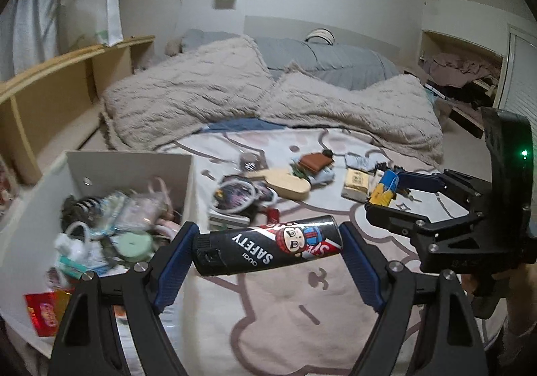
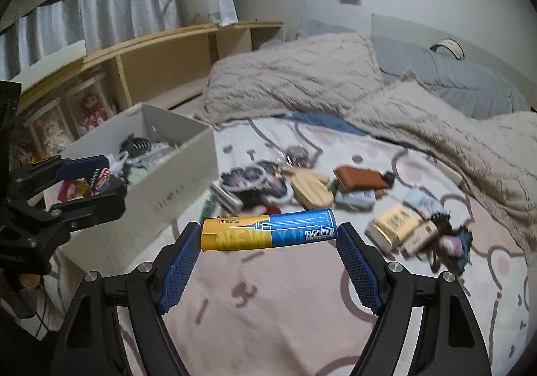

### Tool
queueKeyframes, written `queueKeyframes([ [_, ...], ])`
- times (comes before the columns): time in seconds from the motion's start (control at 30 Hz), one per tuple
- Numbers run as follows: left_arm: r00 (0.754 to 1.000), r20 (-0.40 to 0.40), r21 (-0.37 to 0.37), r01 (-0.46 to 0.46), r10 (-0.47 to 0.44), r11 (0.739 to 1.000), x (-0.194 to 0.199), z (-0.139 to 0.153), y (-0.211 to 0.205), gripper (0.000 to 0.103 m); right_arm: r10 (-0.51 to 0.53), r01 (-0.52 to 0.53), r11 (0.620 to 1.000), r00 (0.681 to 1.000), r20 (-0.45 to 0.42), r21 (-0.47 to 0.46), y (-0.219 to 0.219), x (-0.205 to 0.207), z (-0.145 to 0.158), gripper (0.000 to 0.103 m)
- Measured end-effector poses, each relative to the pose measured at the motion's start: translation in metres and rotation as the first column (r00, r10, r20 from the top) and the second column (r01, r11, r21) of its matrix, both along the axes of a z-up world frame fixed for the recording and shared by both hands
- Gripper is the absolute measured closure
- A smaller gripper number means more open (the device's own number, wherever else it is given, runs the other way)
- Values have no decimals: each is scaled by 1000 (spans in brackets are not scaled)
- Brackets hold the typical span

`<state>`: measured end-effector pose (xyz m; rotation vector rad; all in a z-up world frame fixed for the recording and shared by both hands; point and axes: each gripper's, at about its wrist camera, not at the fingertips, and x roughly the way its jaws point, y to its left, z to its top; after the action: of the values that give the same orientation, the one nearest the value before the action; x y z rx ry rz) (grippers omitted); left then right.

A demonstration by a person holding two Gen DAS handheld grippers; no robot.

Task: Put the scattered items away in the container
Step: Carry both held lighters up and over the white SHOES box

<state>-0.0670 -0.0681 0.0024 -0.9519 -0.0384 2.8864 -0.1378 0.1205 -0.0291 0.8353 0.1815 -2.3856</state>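
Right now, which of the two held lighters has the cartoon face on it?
The black lighter in the left gripper; the right gripper holds a plain yellow-and-blue lighter.

A home bedroom: a bed (image 1: 302, 141) with fuzzy blankets (image 1: 188, 90), curtains (image 2: 100, 6), wooden shelving (image 2: 161, 57).

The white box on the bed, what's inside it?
The white box holds a jumble: a dark hair claw, a pale green round item, plastic-wrapped packets. Anything underneath is covered.

My room is dim and evenly lit, with soft shadows. Both fisheye views bow at dark corners, and the box (image 1: 100, 174) and clutter (image 2: 302, 181) smear with motion.
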Motion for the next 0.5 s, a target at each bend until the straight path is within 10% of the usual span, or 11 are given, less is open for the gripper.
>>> queueKeyframes([
  [0.5,983,-103,-45,-156,150,987,32,63,-58,19,86,-89,995,994,-71,-52,-58,13,52,21],
])
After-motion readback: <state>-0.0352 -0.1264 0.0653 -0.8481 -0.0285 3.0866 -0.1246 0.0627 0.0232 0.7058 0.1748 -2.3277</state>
